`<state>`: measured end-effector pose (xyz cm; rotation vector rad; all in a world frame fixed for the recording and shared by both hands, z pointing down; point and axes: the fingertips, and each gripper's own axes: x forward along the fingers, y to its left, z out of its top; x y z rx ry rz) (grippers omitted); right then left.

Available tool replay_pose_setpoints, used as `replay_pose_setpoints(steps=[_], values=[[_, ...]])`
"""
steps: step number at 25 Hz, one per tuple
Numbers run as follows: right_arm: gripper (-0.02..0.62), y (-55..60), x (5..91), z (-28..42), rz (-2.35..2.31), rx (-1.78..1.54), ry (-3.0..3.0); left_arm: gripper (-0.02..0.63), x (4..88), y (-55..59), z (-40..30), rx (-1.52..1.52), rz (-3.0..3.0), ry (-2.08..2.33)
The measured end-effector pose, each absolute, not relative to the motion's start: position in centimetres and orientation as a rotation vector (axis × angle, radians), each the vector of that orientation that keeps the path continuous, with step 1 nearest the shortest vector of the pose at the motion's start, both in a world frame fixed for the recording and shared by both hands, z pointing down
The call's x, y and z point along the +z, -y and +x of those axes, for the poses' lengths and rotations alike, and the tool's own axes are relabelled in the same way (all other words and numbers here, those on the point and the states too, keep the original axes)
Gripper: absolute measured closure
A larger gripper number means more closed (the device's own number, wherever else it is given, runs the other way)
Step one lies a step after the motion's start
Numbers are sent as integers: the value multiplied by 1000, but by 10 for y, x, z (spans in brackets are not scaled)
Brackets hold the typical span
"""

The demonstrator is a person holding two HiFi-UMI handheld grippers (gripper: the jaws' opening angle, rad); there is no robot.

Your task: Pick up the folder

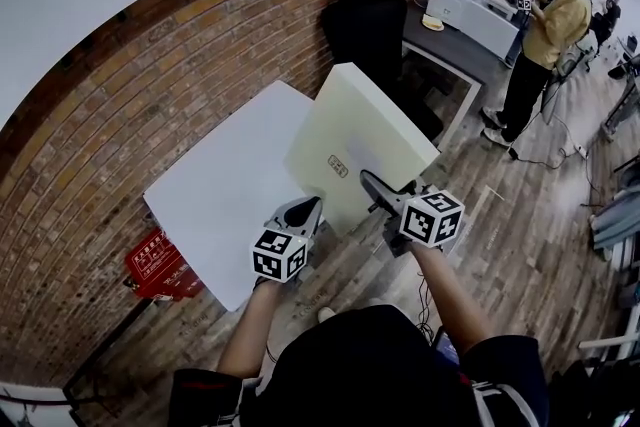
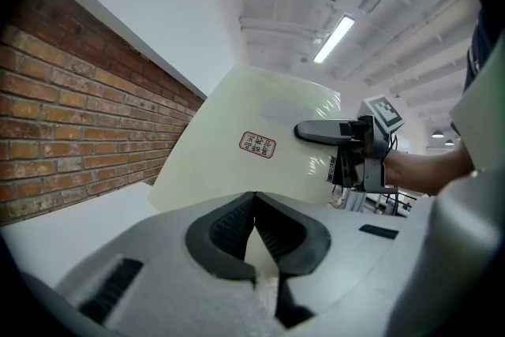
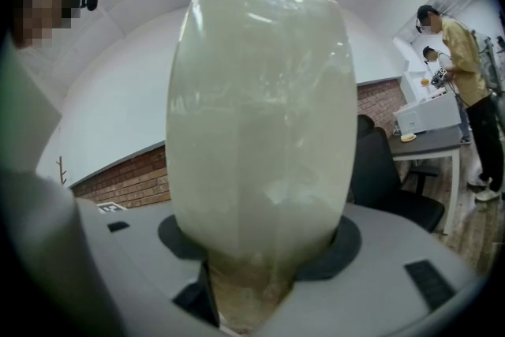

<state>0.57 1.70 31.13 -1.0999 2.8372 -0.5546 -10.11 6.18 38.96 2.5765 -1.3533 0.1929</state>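
Observation:
A thick cream folder (image 1: 360,140) with a small red-framed label is held tilted in the air, off the white table (image 1: 215,190). My left gripper (image 1: 305,212) is shut on the folder's thin lower left edge; in the left gripper view a cream sliver (image 2: 256,242) shows between the closed pads. My right gripper (image 1: 377,187) has its jaws spread wide around the folder's thick side. In the right gripper view the folder (image 3: 260,114) fills the space between those jaws. From the left gripper view, the folder (image 2: 237,142) rises ahead with the right gripper (image 2: 335,132) clamped on its right edge.
A brick wall (image 1: 150,65) runs behind the table. A red crate (image 1: 160,265) sits on the wooden floor at the left. A black office chair (image 1: 365,10) and a grey desk (image 1: 455,45) with a white machine (image 1: 470,5) stand beyond. People (image 1: 550,25) stand at the far right.

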Motion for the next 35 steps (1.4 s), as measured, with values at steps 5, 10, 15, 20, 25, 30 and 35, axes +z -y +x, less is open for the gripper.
replay_pose_setpoints(steps=[5, 10, 15, 20, 25, 30, 35], values=[[333, -16, 307, 12, -1099, -548, -2837, 588, 384, -63, -90, 256, 2605, 1358], [333, -19, 307, 21, -1066, -556, -2852, 588, 383, -62, -73, 255, 2584, 1353], [333, -24, 302, 37, -1048, -540, -2858, 588, 378, -67, -52, 241, 2576, 1365], [333, -30, 302, 51, -1024, -558, -2852, 588, 376, -74, -37, 231, 2566, 1381], [333, -34, 303, 61, -1041, -545, -2859, 588, 373, -82, -29, 223, 2555, 1400], [333, -37, 299, 63, -1031, -532, -2856, 588, 366, -88, -27, 216, 2561, 1422], [334, -39, 301, 63, -1024, -512, -2868, 588, 360, -90, -30, 199, 2562, 1449]])
